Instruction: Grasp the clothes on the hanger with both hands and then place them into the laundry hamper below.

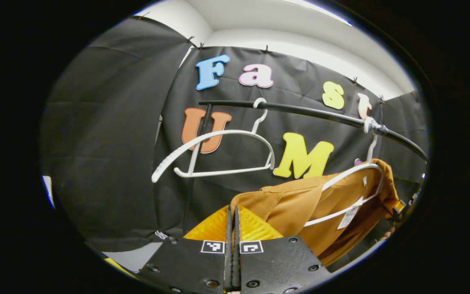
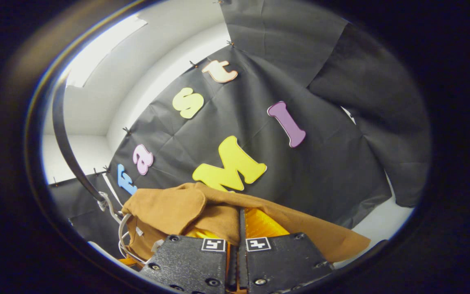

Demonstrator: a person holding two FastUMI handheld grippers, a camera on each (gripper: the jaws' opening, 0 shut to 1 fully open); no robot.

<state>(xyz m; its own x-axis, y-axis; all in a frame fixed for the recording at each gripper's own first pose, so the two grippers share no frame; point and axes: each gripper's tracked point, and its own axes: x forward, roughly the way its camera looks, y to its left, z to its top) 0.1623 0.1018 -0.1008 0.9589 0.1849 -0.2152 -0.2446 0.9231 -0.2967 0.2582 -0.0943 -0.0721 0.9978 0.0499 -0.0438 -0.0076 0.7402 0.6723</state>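
Note:
A brown garment (image 1: 300,204) hangs on a white hanger (image 1: 343,174) from the black rail (image 1: 308,111) at the right of the left gripper view. One corner is stretched sideways to my left gripper (image 1: 231,212), which is shut with the cloth's edge caught at its tips. In the right gripper view the brown garment (image 2: 178,210) is folded over one finger of my right gripper (image 2: 241,220) and runs on behind the other. That gripper is shut on the cloth. The white hanger (image 2: 121,228) shows under the fabric at lower left.
A second white hanger (image 1: 218,151), bare, hangs from the same rail to the left of the garment. The rail (image 2: 65,147) curves up the left side of the right gripper view. Black cloth walls close in behind, with white wall above.

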